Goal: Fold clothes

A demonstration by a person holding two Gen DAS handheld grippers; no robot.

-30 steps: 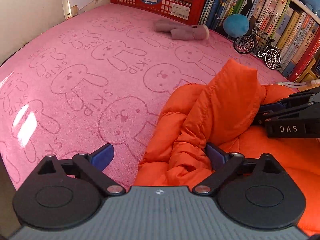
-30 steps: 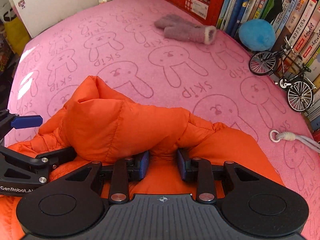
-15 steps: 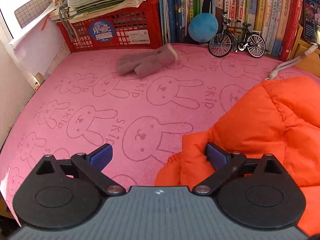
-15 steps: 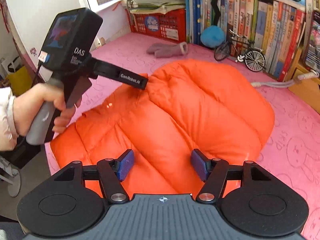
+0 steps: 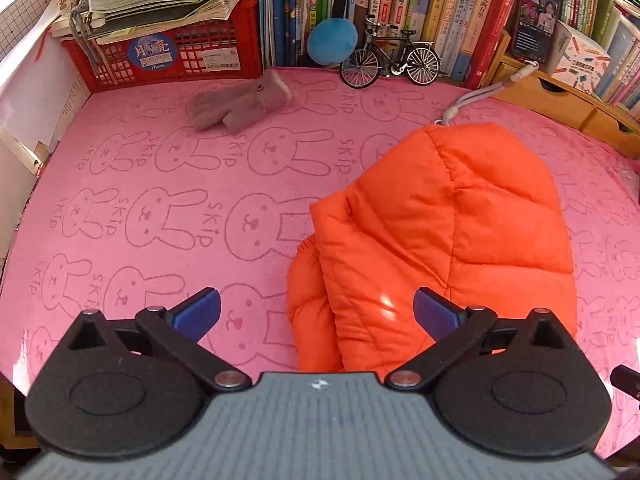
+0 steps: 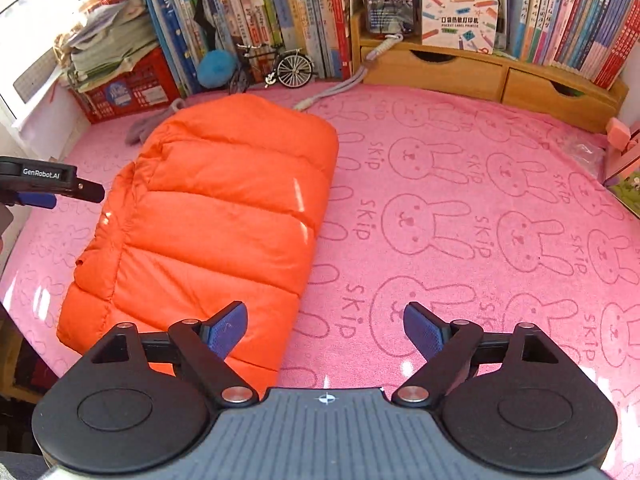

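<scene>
- The left gripper (image 5: 316, 312) is wide open and holds nothing.
- The right gripper (image 6: 323, 326) has just been opening; nothing sits between its jaws.
- The orange jacket (image 6: 208, 216) lies folded on the pink bunny cloth (image 6: 460, 208), left of the right gripper.

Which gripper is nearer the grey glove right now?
Left. The left gripper faces the grey glove across bare pink cloth; from the right gripper, the orange jacket lies between and hides most of it.

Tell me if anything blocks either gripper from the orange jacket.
Nothing visible does. The orange jacket lies folded on the pink cloth, right beneath the open left gripper and beside the open right gripper.
</scene>
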